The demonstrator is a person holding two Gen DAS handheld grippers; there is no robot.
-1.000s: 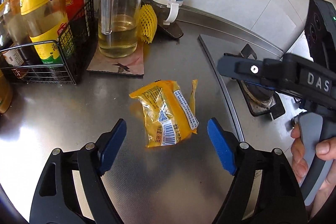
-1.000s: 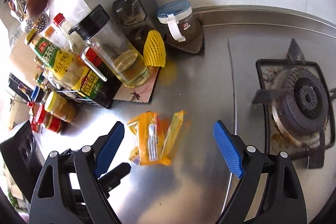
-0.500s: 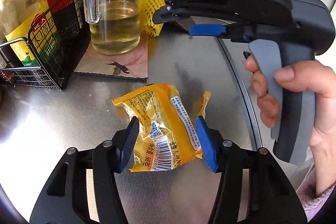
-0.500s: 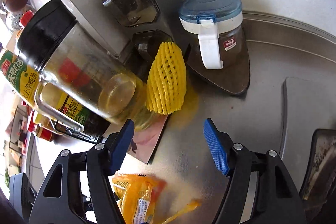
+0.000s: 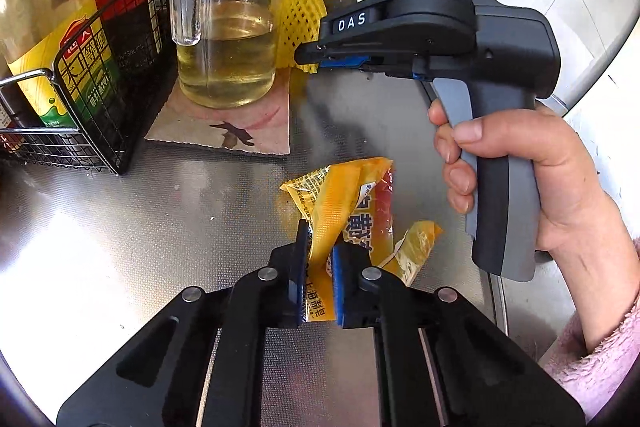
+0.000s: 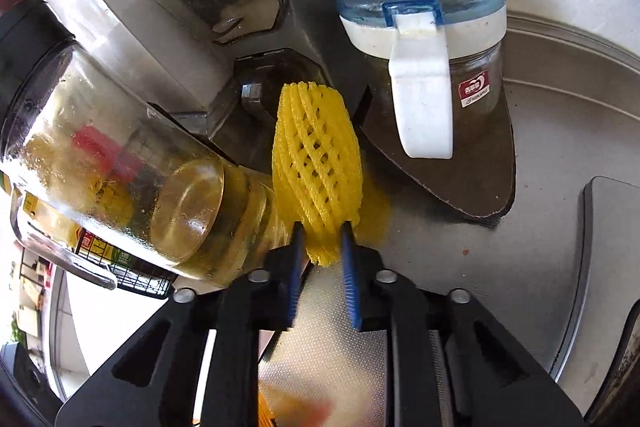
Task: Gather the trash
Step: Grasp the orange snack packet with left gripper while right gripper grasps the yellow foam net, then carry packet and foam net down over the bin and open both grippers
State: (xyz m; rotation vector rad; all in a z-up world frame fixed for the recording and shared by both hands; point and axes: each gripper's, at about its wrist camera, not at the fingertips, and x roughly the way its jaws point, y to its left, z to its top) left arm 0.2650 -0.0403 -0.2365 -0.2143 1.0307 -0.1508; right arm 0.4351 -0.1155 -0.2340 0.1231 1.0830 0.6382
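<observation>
With both jaws just closed, the left gripper (image 5: 318, 269) pinched the wrapper (image 5: 352, 207) and the right gripper (image 6: 322, 255) the foam net (image 6: 316, 163) at 12 o'clock; lifting straight off the counter (image 5: 140, 227) looked wisest, clear of the oil jar (image 5: 226, 27).

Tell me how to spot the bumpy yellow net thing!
Find the tall glass oil jug on the steel counter. Between it and the blue-lidded jar stands the yellow foam net, its near end pinched by the right tool. It alone is full of holes, unlike the smooth, printed yellow wrapper.
</observation>
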